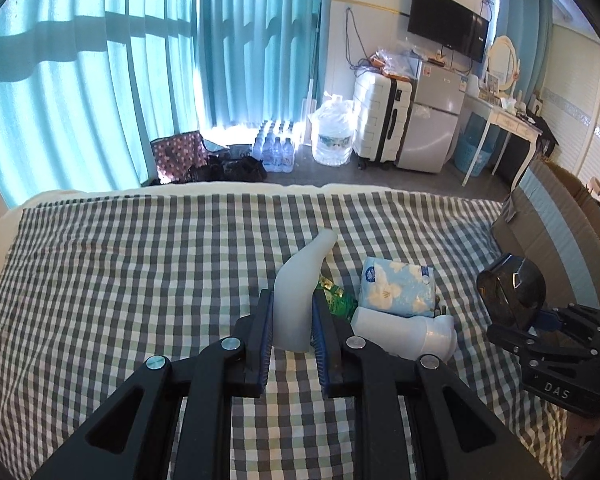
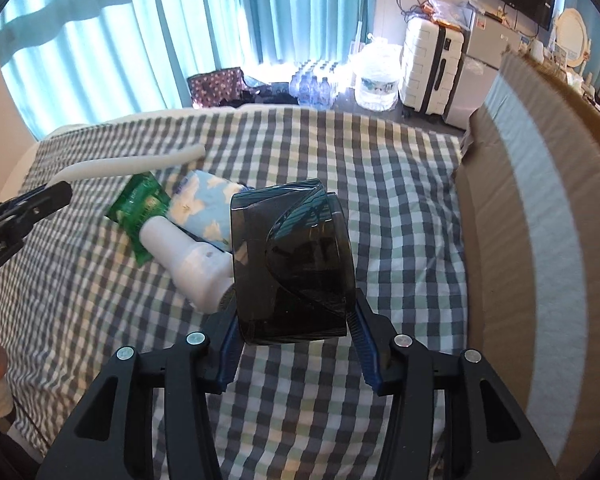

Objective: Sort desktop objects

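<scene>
The left gripper (image 1: 293, 320) pinches a curved white plastic piece (image 1: 300, 280) between its fingers, lifted above the bed with the grey, green and white checked cover (image 1: 140, 272). The right gripper (image 2: 296, 332) squeezes a shiny dark plastic box (image 2: 292, 264) on both sides. Lying on the bed between them are a white plastic bottle (image 2: 188, 264), a green packet (image 2: 140, 208) and a blue flowery tissue pack (image 1: 396, 286), all touching. A brown cardboard box (image 2: 540, 240) stands at the right.
</scene>
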`<action>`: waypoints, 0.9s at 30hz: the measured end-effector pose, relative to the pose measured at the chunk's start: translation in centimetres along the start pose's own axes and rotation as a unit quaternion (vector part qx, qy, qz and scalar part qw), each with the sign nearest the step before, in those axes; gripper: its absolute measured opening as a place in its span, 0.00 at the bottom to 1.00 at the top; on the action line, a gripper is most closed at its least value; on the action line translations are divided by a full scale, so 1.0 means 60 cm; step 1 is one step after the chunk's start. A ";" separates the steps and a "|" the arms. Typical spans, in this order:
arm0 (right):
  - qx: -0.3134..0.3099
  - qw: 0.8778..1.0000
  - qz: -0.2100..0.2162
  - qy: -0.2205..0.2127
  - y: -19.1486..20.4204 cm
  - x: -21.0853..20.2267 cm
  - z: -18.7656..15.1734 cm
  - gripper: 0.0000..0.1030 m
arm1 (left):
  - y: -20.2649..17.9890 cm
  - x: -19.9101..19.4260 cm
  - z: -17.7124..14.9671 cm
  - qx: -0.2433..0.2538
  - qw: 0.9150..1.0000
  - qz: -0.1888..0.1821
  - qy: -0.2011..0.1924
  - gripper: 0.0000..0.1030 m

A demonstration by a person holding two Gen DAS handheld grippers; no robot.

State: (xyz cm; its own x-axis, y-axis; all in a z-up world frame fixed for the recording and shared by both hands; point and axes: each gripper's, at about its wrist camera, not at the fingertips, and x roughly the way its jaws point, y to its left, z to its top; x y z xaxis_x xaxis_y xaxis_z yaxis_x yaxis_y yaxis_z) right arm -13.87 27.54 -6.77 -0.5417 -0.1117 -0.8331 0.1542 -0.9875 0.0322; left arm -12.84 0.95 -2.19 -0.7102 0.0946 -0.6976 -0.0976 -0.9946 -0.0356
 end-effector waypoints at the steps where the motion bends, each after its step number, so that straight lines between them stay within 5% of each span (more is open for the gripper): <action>1: 0.002 1.000 0.003 -0.004 0.000 -0.008 0.000 0.46 | 0.002 -0.007 0.001 -0.001 1.000 0.000 -0.005 0.18; 27: -0.011 0.993 0.040 -0.112 0.075 -0.197 0.002 0.46 | 0.001 -0.189 0.037 -0.003 0.993 0.002 -0.122 0.18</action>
State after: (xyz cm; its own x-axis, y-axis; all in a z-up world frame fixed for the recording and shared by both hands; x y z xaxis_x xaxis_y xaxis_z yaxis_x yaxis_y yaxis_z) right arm -6.84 24.40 3.28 -0.6973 -0.2145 -0.6839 0.2210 -0.9720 0.0795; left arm -6.32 -0.08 7.30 -0.8585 0.0977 -0.5035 -0.0914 -0.9951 -0.0372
